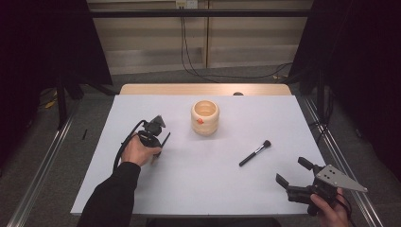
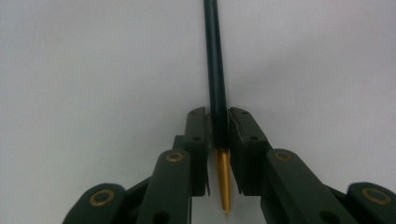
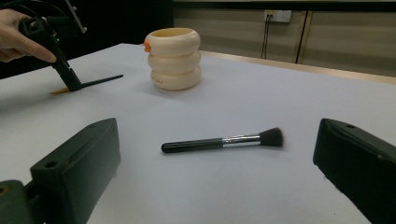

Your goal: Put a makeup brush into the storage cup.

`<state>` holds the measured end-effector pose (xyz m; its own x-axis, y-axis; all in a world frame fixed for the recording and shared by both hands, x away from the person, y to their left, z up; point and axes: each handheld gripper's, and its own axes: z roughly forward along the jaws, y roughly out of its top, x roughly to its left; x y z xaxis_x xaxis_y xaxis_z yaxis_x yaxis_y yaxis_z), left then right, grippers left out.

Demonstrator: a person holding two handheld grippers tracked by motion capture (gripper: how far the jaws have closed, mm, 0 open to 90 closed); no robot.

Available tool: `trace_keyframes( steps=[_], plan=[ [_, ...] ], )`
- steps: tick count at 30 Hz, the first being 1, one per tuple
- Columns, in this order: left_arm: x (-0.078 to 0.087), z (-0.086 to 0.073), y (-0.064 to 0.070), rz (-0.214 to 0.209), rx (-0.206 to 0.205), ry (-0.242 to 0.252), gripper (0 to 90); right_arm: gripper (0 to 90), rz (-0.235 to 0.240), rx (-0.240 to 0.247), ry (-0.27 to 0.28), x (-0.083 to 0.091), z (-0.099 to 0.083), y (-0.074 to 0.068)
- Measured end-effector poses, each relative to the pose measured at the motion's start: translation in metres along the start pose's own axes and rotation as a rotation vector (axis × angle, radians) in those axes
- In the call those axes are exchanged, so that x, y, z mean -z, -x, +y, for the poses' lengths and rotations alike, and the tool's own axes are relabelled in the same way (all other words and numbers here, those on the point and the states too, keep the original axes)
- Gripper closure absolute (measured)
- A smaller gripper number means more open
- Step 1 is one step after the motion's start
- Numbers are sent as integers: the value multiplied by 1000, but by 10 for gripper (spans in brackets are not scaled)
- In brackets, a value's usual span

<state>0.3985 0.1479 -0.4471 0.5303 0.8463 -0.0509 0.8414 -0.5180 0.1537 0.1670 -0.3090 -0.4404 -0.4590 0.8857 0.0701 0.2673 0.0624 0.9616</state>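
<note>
With your left gripper [image 1: 158,137] clamped on the thin black pencil-like stick [image 2: 215,70] near the table's [image 1: 142,189] left edge, lift level toward the cream ringed holder [image 1: 205,117], right gripper [image 1: 295,172] open.

The left gripper [image 1: 158,137], black with a trailing cable, is held in the left hand [image 1: 137,150] at about 9 o'clock from the worktop's middle, and is tipped steeply downward. Its jaws are seen closed tight in the left gripper view. The left forearm, in a dark sleeve [image 1: 111,198], is brought in from 7 o'clock. The right gripper [image 1: 294,172], black with a grey three-cornered plate on top, is held low at 4 o'clock by the right hand [image 1: 331,210]; its jaws are spread wide and pointed toward 10 o'clock.
</note>
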Motion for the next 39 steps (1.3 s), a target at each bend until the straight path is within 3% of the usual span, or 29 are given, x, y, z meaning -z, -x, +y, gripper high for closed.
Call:
trace_keyframes(
  steps=[3, 6, 13, 14, 18, 19, 20, 21, 24, 31, 32, 33, 34, 39],
  plan=[
    [0, 0, -1, -6, 13, -14, 789, 5, -2, -3, -1, 0, 0, 0],
    [1, 1, -1, 0, -17, -19, 808, 5, -3, -3, 1, 0, 0, 0],
    [0, 0, -2, -6, -7, -16, 834, 5, 0, -4, -3, 0, 0, 0],
    [0, -1, -1, 6, -29, 2, 835, 5, -6, -5, 0, 0, 0, 0],
    [1, -3, -1, 5, -19, 13, 836, 7, -8, -1, -1, 0, 0, 1],
    [2, -3, -4, -8, -45, 15, 835, 7, -4, -1, -1, 0, 0, 1],
    [2, -3, -4, -8, -45, 15, 836, 7, -4, -1, -1, 0, 0, 1],
    [1, -5, -4, -16, -9, 29, 836, 7, -7, -4, -1, 0, 0, 0],
    [2, -10, -7, -36, -19, 67, 836, 7, -5, -6, -3, 0, 0, 1],
    [3, -16, -8, -47, -18, 99, 837, 7, -7, -5, -2, 0, 0, 1],
    [3, -17, -11, -51, -34, 118, 836, 7, -8, -5, -2, 0, 0, 1],
    [3, -17, -11, -51, -34, 118, 837, 7, -8, -5, -2, 0, 0, 1],
    [2, -19, -9, -55, -8, 139, 836, 7, -7, -6, -2, 0, 0, 1],
    [4, -24, -12, -72, -14, 164, 836, 7, -9, -8, -3, 0, 0, 1]
  ],
)
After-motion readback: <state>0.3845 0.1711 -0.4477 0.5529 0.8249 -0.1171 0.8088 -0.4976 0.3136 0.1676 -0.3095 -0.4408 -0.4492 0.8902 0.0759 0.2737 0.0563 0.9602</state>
